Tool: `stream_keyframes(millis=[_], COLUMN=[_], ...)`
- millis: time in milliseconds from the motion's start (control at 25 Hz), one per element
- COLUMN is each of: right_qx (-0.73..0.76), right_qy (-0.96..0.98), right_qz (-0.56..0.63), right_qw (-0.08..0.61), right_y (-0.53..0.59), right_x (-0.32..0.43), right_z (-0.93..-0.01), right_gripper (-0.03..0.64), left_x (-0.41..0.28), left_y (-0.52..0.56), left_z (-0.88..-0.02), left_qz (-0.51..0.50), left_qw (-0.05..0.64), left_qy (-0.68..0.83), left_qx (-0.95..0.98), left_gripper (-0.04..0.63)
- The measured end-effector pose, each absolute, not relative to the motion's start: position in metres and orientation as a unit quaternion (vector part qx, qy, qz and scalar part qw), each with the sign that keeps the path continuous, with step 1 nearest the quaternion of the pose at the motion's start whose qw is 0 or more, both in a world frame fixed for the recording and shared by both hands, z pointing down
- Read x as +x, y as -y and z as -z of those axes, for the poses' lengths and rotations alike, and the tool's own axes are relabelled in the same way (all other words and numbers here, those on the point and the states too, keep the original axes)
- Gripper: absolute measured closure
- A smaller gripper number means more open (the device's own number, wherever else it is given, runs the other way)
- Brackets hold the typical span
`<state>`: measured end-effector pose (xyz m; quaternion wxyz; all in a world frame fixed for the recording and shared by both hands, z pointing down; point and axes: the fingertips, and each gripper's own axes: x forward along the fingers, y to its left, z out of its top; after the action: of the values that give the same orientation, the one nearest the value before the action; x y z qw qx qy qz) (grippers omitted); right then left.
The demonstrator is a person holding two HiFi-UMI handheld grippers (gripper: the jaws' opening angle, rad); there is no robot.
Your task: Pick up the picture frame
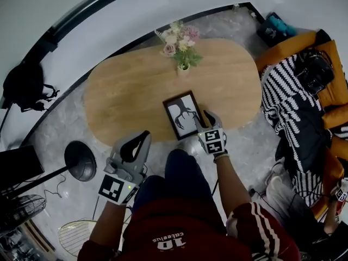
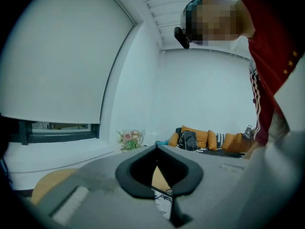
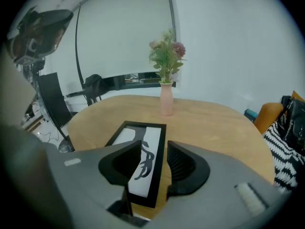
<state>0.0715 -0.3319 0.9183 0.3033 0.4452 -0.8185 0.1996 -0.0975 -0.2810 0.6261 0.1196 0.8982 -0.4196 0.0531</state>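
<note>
Bare table flanks the picture frame left and right; the flower vase stands well beyond.

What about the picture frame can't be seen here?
Head view: the near right corner of the picture frame lies under the right gripper; the drawing is too small to identify.
Right gripper view: the frame's near end is behind the gripper's body, part of the drawing by one jaw.
Left gripper view: the shut left gripper hides all but a sliver.

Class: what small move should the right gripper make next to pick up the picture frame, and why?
Probably close the right gripper: its jaws stand apart astride the right edge of the picture frame, which lies flat on the table.
</note>
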Motion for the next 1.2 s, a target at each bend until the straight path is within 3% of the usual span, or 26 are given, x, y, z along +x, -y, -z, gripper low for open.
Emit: stream_keyframes(millis=[280,480,600,760,920,1200], right_qx=[0.464,0.468,0.469,0.455,0.449,0.441], right_qy=[0.790,0.777,0.773,0.772,0.766,0.776], right_qz=[-0.215,-0.273,-0.279,-0.286,-0.337,-0.321], right_qw=[0.339,0.319,0.324,0.341,0.313,0.317], right_y=[0.338,0.336,0.336,0.335,0.337,0.338], right_x=[0.082,0.085,0.083,0.078,0.084,0.082], right_z=[-0.964,-0.975,-0.977,-0.978,-0.982,-0.979], right_gripper=[0.482,0.492,0.493,0.541,0.548,0.555], left_x=[-0.099,-0.090,-0.091,-0.093,-0.092,-0.094], left_y=[0.263,0.245,0.242,0.243,0.243,0.243], left_z=[-0.657,-0.662,-0.661,-0.658,-0.654,-0.641], left_qz=[-0.092,-0.134,-0.133,-0.124,-0.119,-0.116], left_qw=[0.133,0.123,0.140,0.153,0.153,0.159], left_qy=[0.412,0.391,0.395,0.399,0.403,0.419], left_qx=[0.897,0.902,0.898,0.896,0.895,0.886], left_gripper=[0.592,0.592,0.592,0.592,0.592,0.592])
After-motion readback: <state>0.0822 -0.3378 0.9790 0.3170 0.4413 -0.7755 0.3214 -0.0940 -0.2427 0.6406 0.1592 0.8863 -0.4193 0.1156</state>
